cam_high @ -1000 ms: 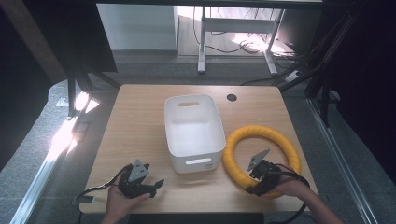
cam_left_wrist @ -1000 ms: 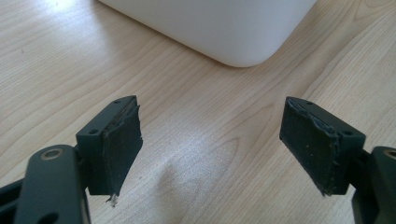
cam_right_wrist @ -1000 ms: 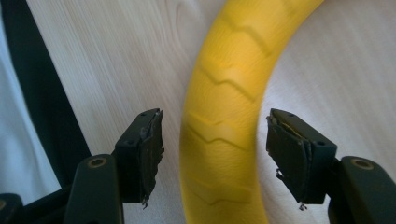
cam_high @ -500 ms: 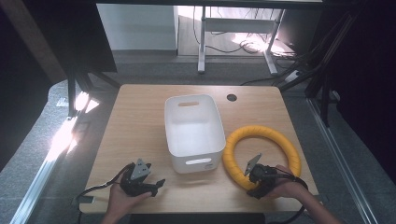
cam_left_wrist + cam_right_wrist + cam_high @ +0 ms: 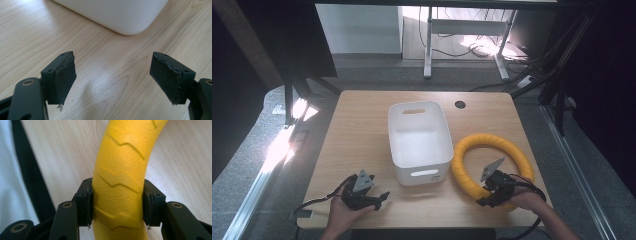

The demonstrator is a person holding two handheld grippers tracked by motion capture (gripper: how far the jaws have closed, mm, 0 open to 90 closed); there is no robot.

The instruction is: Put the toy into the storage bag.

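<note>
The yellow ring is laid flat on the table, just right of the white bin. Its near arc is clamped between the jaws of the right tool, which have just been closing on it. The left tool is held wide open over bare wood near the bin's corner.
</note>
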